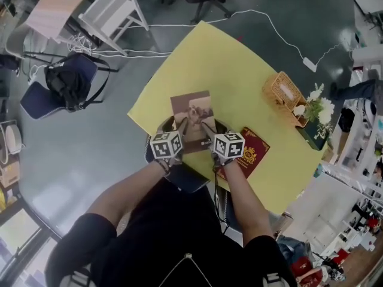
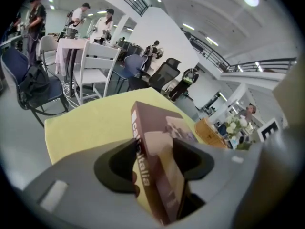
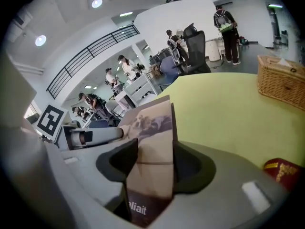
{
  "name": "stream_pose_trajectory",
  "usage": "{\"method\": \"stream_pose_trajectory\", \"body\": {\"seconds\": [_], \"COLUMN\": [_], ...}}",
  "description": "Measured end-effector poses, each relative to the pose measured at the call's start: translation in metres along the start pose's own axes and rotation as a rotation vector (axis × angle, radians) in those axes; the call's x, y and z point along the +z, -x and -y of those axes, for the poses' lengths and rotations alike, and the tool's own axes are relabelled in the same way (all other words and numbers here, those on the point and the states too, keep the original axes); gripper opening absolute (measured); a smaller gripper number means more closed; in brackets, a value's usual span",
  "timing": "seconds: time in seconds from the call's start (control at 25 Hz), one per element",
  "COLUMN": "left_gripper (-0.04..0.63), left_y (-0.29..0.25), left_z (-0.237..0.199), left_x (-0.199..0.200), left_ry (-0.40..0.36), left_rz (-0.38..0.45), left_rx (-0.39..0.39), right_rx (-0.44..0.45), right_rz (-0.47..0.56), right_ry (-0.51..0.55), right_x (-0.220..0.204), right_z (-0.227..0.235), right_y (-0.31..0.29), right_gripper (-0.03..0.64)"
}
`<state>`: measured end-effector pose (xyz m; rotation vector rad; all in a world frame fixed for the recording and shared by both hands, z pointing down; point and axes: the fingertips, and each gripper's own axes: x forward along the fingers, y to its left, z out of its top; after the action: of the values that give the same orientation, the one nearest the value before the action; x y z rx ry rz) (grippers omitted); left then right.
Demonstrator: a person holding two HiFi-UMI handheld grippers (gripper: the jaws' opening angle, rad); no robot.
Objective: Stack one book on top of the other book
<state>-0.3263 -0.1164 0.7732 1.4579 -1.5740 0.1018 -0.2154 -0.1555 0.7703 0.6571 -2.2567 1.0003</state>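
The left gripper (image 2: 154,164) has its jaws partly apart and closed on the spine edge of the brown book (image 2: 164,142), with the pads pressing on the front and back covers. The right gripper (image 3: 153,164) is set the same way, clamping the opposite long edge of that book. The book therefore spans the gap between the two grippers, held at its near end. Its long axis runs away from the person toward the far side of the yellow table (image 1: 227,64), and it appears to be held clear of the surface. The red book (image 1: 250,154) lies flat on the table to the right of the held book, just beside the right gripper and partly under it in the head view (its long axis is skewed, near-left to far-right). The right hand is the nearer one to it. The coming move is judged to be a carry to the right, with a slight turn so that the two long axes agree before lowering. A wicker basket (image 1: 281,91) stands further right, well apart from the red book.
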Motion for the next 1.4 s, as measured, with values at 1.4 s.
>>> {"method": "stream_pose_trajectory", "body": {"seconds": [1.4], "left_gripper": [0.255], "left_y": [0.042], "left_z": [0.313], "left_x": [-0.082], "left_ry": [-0.422], "left_rz": [-0.099], "left_rx": [-0.403], "right_rx": [-0.379], "right_rz": [0.434], "right_ry": [-0.373], "right_x": [-0.072], "right_z": [0.070], "right_y": [0.319], "right_gripper": [0.218]}}
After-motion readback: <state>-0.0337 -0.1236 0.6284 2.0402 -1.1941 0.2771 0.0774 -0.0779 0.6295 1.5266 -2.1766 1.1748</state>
